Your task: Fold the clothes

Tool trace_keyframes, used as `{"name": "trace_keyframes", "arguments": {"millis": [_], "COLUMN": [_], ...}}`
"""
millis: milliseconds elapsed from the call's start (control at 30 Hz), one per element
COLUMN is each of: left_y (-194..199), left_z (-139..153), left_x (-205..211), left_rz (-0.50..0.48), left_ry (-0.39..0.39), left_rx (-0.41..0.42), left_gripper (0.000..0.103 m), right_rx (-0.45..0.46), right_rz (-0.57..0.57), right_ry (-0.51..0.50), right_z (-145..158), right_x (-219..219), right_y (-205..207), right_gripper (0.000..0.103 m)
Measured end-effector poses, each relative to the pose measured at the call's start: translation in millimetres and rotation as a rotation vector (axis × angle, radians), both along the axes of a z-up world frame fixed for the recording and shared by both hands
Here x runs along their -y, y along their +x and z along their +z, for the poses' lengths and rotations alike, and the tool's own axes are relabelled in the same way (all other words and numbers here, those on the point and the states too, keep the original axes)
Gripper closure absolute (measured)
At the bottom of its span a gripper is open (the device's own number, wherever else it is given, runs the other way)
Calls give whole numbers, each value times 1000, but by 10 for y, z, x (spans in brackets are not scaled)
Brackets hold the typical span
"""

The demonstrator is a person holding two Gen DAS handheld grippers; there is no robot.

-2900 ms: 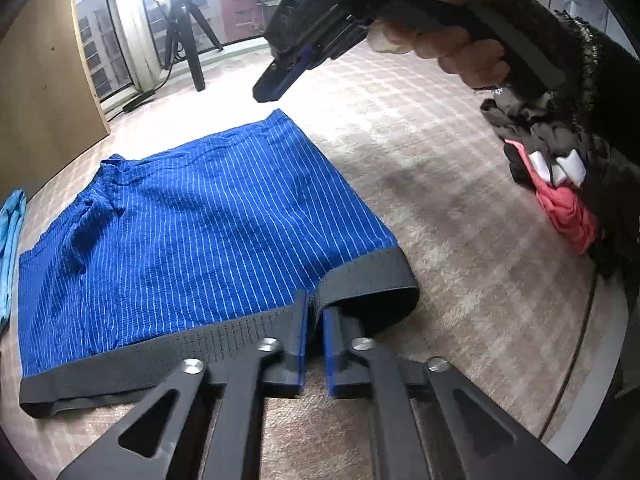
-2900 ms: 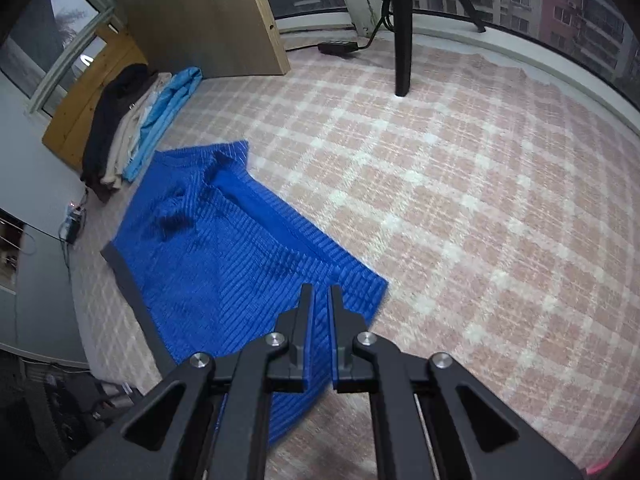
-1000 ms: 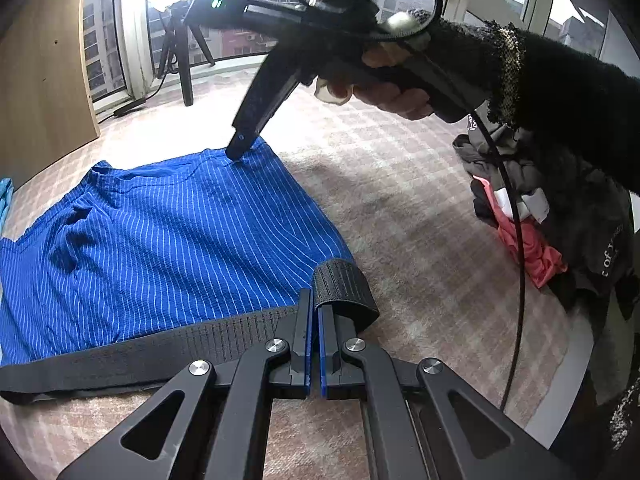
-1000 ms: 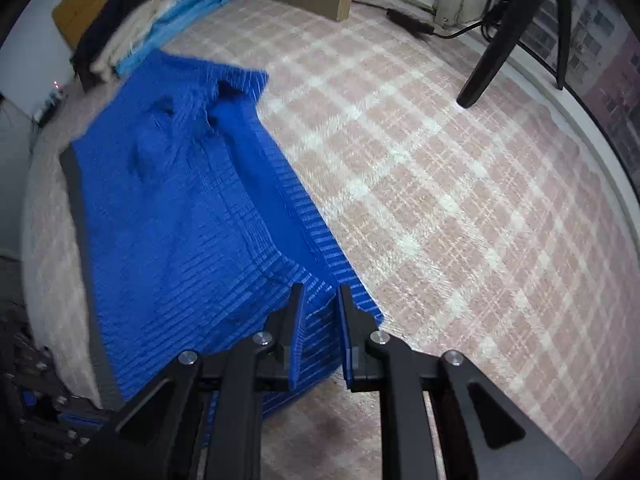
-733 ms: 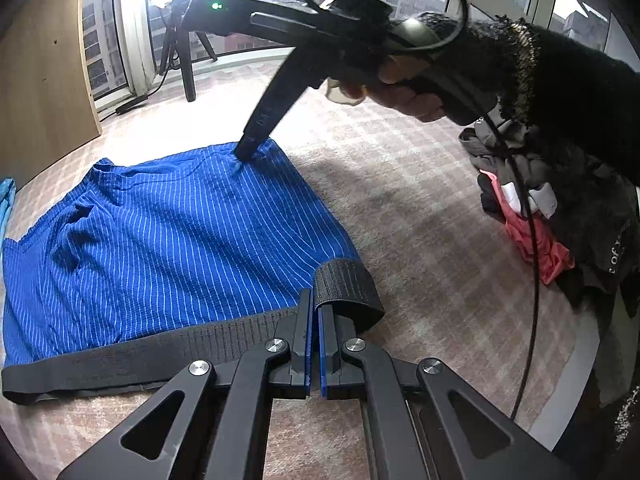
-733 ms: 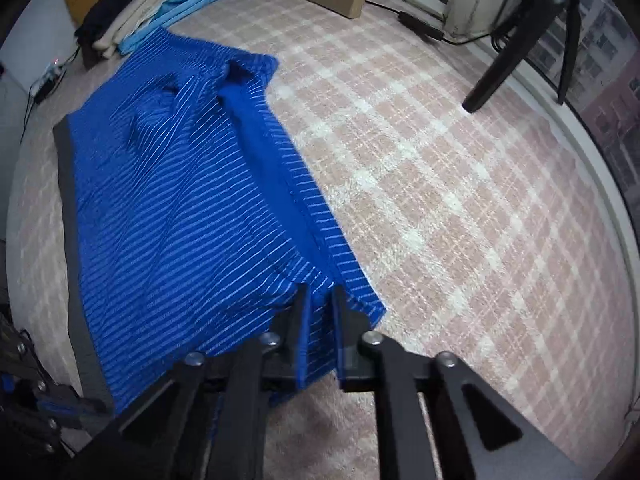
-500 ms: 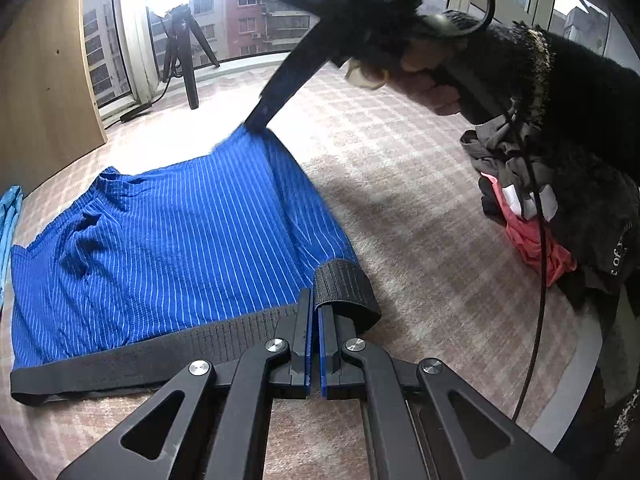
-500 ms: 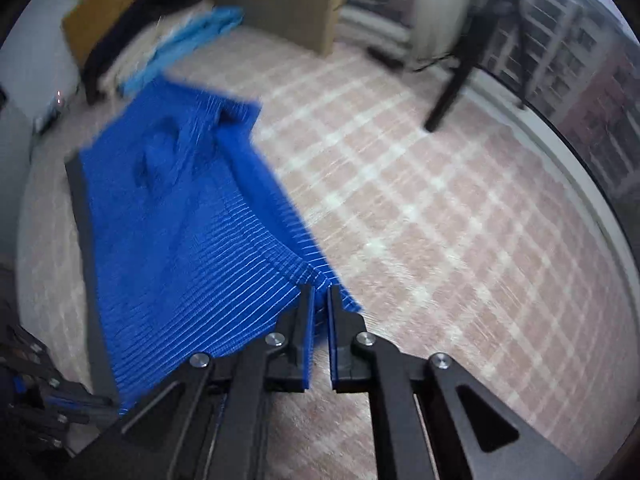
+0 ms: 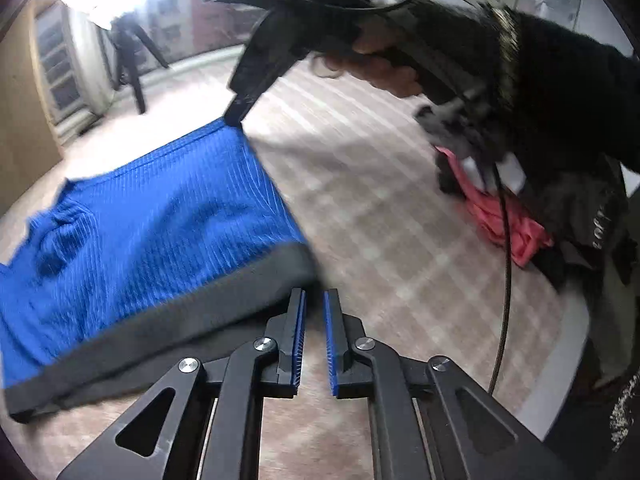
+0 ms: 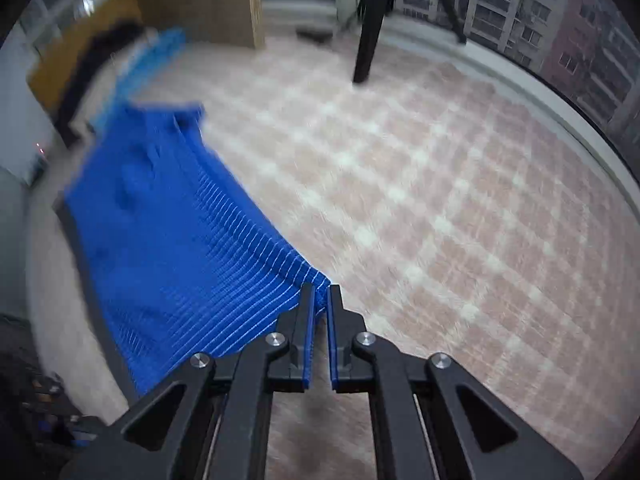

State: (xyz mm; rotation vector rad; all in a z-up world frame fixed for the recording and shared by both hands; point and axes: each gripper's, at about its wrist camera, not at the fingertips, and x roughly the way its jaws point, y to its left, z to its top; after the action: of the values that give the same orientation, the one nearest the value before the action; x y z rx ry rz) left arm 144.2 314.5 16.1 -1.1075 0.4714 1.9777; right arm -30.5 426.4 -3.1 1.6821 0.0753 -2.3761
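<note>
We work on a wide tabletop (image 10: 440,200) under a pink checked cloth. The blue striped shorts (image 9: 160,208) lie spread on its left half, the grey waistband (image 9: 160,320) along the near edge and the leg hems toward the far side. A heap of unfolded clothes (image 9: 500,216) waits at the right, well apart from the shorts.

Our right tool (image 10: 320,300) is clenched on the far right hem corner (image 10: 316,284) of the shorts, and the fabric runs taut from it in ridges. Our left tool (image 9: 314,300) is released. Its jaws have just been opening, and nothing sits between them. The waistband's right end lies just beside them on the left.

We judge the shorts light, soft and stretchy. They will sag and drag on the cloth if carried by one corner alone. The waistband is the firmest part, so we would retake its right end with the left tool. Then both corners of that side can travel over together toward the left for the fold.
</note>
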Motion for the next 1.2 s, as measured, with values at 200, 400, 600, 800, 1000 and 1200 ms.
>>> {"name": "trace_keyframes", "arguments": {"millis": [200, 400, 600, 800, 1000, 1200], "left_y": [70, -93, -111, -145, -122, -134], "left_z": [89, 163, -20, -46, -64, 172], "left_x": [81, 95, -126, -148, -184, 304], "left_rz": [2, 100, 89, 83, 57, 159], "left_ry": [4, 35, -25, -6, -23, 17], "left_rx": [-16, -17, -24, 3, 16, 11], "left_gripper": [93, 62, 64, 97, 91, 89], "right_rx": [8, 5, 70, 105, 17, 19], "right_rz": [-2, -142, -247, -241, -266, -349], "right_ry": [0, -127, -248, -170, -83, -105], "right_z": [-12, 103, 57, -126, -45, 80], "right_x": [18, -272, -330, -113, -55, -266], "right_y": [44, 97, 182, 179, 274, 390], "right_gripper": [97, 90, 69, 68, 102, 101]}}
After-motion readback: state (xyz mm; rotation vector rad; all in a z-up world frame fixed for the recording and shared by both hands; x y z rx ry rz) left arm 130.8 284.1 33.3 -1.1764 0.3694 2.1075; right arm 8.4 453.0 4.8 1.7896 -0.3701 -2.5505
